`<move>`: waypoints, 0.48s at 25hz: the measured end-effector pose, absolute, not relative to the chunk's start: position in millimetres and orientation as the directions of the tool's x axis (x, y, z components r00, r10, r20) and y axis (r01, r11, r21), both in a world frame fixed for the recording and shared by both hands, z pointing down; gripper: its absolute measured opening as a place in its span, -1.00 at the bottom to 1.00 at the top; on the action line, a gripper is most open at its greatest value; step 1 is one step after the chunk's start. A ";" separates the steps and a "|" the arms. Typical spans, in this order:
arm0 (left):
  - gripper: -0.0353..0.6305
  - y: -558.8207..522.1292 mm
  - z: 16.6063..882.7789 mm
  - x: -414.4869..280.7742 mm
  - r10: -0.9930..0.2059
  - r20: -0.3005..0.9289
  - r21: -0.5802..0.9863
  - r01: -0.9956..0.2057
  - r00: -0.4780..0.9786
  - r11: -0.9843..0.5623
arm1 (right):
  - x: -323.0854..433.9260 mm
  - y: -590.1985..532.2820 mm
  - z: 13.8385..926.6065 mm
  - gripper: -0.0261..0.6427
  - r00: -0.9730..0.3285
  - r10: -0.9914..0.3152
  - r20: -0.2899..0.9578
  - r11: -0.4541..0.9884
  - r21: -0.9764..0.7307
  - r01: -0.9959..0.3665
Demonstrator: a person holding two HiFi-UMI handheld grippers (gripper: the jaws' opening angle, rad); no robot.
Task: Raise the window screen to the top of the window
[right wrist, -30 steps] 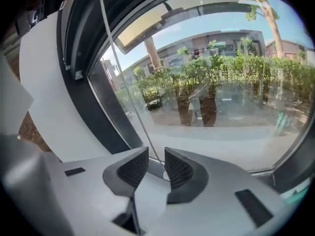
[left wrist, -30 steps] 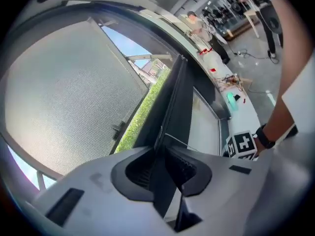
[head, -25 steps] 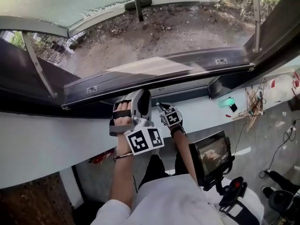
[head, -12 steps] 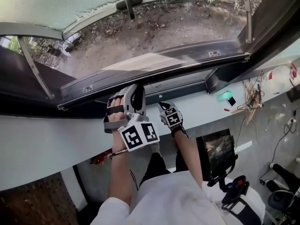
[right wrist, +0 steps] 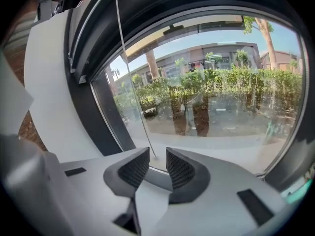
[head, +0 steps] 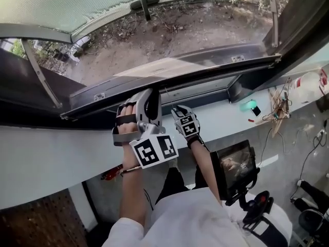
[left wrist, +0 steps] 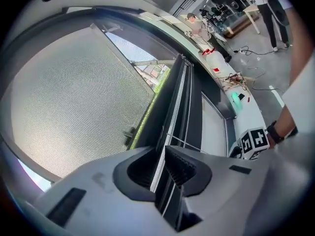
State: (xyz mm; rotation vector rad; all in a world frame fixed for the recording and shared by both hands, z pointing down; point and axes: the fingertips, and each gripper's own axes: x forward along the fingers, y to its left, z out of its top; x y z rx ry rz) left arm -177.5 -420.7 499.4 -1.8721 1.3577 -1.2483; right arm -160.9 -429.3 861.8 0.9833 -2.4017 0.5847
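Observation:
The window screen's grey mesh [left wrist: 78, 97] fills the left of the left gripper view and shows at the top of the head view [head: 77, 4]. Its dark bottom rail [head: 205, 66] runs across the window. My left gripper [head: 150, 98] is shut on the rail's thin pale edge [left wrist: 170, 117], which passes between its pads [left wrist: 160, 154]. Just to its right, my right gripper [head: 177, 109] hangs above the sill, and its marker cube [left wrist: 253, 141] shows in the left gripper view. Its jaws are opening [right wrist: 157, 156]. A thin cord [right wrist: 130, 82] runs down into the gap, and the pads do not press on it.
A white sill [head: 51, 153] lies under the window. On it at the right are cables [head: 280, 107] and a green lit object [head: 249, 106]. A monitor on a stand [head: 234, 166] is by my right arm. The outer pane carries a dark handle [head: 146, 4].
Both hands have lifted a little towards the window, the left one still on the rail's edge.

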 end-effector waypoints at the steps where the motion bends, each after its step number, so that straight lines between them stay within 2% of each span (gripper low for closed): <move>1: -0.72 -420.7 497.9 -177.3 -0.922 0.380 -0.811 -0.451 0.078 -0.372 | -165.8 -430.7 857.7 -0.67 -0.637 -0.530 0.560 0.654 -0.208 -0.727; 6: -0.72 -420.8 494.8 -177.2 -0.922 0.379 -0.809 -0.456 0.080 -0.372 | -184.1 -426.5 846.9 -0.68 -0.666 -0.494 0.559 0.690 -0.214 -0.691; 9: -0.72 -420.4 494.7 -178.0 -0.922 0.379 -0.811 -0.453 0.075 -0.370 | -186.8 -416.8 846.4 -0.90 -0.674 -0.476 0.565 0.707 -0.210 -0.675; 12: -0.72 -420.9 491.3 -178.4 -0.925 0.371 -0.812 -0.457 0.078 -0.364 | -183.3 -410.1 843.9 -0.90 -0.681 -0.468 0.564 0.709 -0.220 -0.670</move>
